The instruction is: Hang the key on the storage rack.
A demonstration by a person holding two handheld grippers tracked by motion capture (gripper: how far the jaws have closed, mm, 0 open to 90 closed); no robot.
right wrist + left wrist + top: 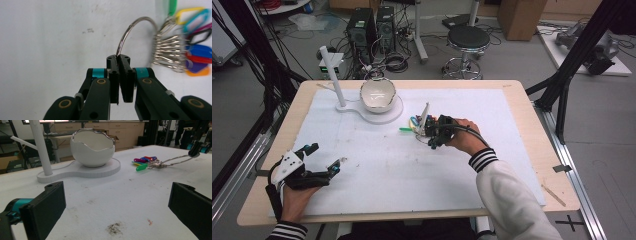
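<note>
A large metal key ring point(130, 31) carries several small rings with coloured plastic tags point(197, 53). My right gripper point(118, 58) is shut on the big ring, its two black pads pressed together around the wire. In the high view the right gripper point(432, 131) sits mid-table with the coloured tags point(413, 123) hanging just to its left. From the left gripper view, the ring and tags point(146, 162) trail on the white mat beyond the bowl. My left gripper point(324, 157) rests near the front left edge, jaws wide apart with nothing between them.
A white egg-shaped bowl point(377, 93) sits on a white stand point(384, 114) with an upright post point(332, 75) at the back left. A white mat point(392, 170) covers the wooden table point(542, 150). Beyond the table stand a stool point(468, 40) and computer towers point(362, 27).
</note>
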